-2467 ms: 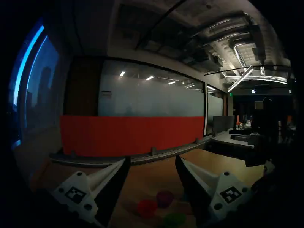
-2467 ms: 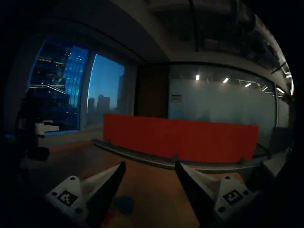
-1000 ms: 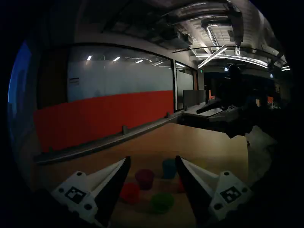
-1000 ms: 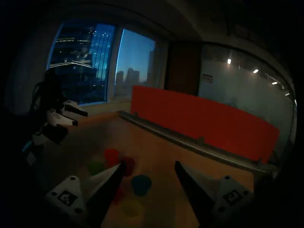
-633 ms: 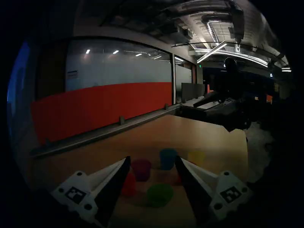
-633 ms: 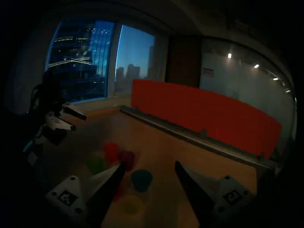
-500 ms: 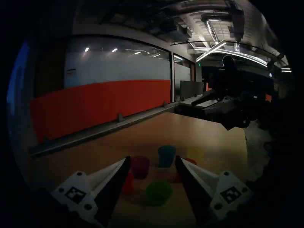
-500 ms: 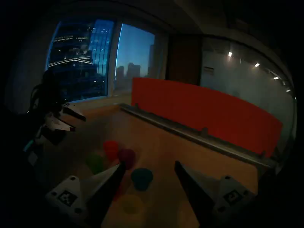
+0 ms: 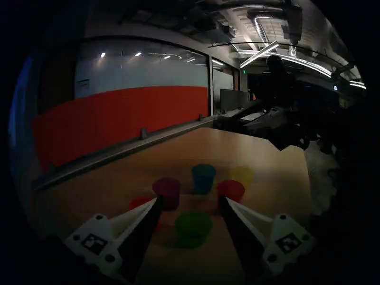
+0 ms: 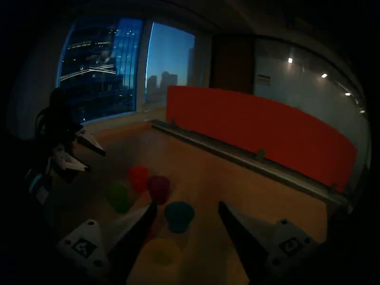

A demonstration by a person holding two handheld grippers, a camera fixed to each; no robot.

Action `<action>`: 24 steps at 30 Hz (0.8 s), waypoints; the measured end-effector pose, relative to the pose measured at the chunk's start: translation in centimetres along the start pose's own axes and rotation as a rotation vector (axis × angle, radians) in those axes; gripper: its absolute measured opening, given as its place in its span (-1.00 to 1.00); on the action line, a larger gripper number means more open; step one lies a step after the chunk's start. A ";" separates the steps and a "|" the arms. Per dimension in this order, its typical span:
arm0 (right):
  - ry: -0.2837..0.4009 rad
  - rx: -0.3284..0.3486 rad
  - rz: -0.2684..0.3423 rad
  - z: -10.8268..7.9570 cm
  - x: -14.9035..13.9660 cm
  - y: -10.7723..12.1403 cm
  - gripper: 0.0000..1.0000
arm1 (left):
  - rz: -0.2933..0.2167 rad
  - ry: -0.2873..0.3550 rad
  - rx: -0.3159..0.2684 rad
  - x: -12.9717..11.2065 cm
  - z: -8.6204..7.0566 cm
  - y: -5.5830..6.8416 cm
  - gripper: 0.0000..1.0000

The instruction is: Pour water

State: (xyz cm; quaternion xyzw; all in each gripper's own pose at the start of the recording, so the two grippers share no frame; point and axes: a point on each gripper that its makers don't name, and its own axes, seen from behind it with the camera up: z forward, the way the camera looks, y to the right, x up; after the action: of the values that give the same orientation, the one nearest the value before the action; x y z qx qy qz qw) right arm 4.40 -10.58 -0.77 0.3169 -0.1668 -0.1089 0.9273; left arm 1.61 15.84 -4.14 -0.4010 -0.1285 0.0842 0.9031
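Several small coloured cups stand clustered on a wooden table (image 9: 109,178). In the left gripper view I see a purple cup (image 9: 167,192), a teal cup (image 9: 203,178), a yellow cup (image 9: 241,175), two red cups (image 9: 231,191) and a green cup (image 9: 193,229). My left gripper (image 9: 190,199) hangs open just before the green cup, holding nothing. In the right gripper view the teal cup (image 10: 179,216) and yellow cup (image 10: 159,259) are nearest. My right gripper (image 10: 186,205) is open and empty above them. Each gripper appears in the other's view, the right gripper (image 9: 266,126) and the left gripper (image 10: 78,149).
A red partition (image 9: 118,114) with a rail runs along the table's far side. Large windows (image 10: 118,71) lie beyond the left gripper. The table's edge (image 9: 308,190) drops off at the right in the left gripper view. The room is dim.
Both grippers have tipped down and come closer to the cups, which now sit higher and larger in both views. Both grippers stay open and empty.
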 end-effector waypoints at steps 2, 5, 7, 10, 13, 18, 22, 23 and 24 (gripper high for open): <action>-0.007 0.002 -0.001 0.3 -0.4 0.0 0.96 | -0.001 -0.007 0.000 -0.6 0.2 0.1 0.72; -0.018 0.007 0.001 0.8 -0.9 -0.1 0.96 | -0.001 -0.021 -0.007 -1.6 0.3 0.4 0.72; -0.023 0.009 0.002 1.2 -1.1 -0.1 0.96 | 0.001 -0.029 -0.013 -2.3 0.5 0.6 0.72; -0.030 0.014 0.005 1.8 -1.4 -0.1 0.96 | 0.003 -0.044 -0.017 -3.2 0.8 0.8 0.72; -0.040 0.019 0.007 2.4 -1.8 -0.2 0.96 | 0.002 -0.062 -0.020 -4.2 1.1 0.9 0.72; -0.060 0.025 0.005 3.3 -2.5 -0.1 0.95 | -0.005 -0.084 -0.021 -5.5 1.4 1.0 0.72; -0.071 0.030 0.007 4.0 -3.0 -0.2 0.95 | -0.011 -0.102 -0.027 -6.5 1.6 1.1 0.72; -0.074 0.032 0.008 4.2 -3.2 -0.2 0.95 | -0.014 -0.108 -0.028 -6.7 1.7 1.1 0.72; -0.076 0.034 0.009 4.3 -3.2 -0.2 0.95 | -0.016 -0.113 -0.029 -7.0 1.7 1.1 0.72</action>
State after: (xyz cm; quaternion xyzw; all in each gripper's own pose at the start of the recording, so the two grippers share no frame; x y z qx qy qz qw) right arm -0.23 -12.10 1.54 0.3273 -0.2053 -0.1138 0.9153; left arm -5.59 15.98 -4.97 -0.4078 -0.1837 0.0978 0.8891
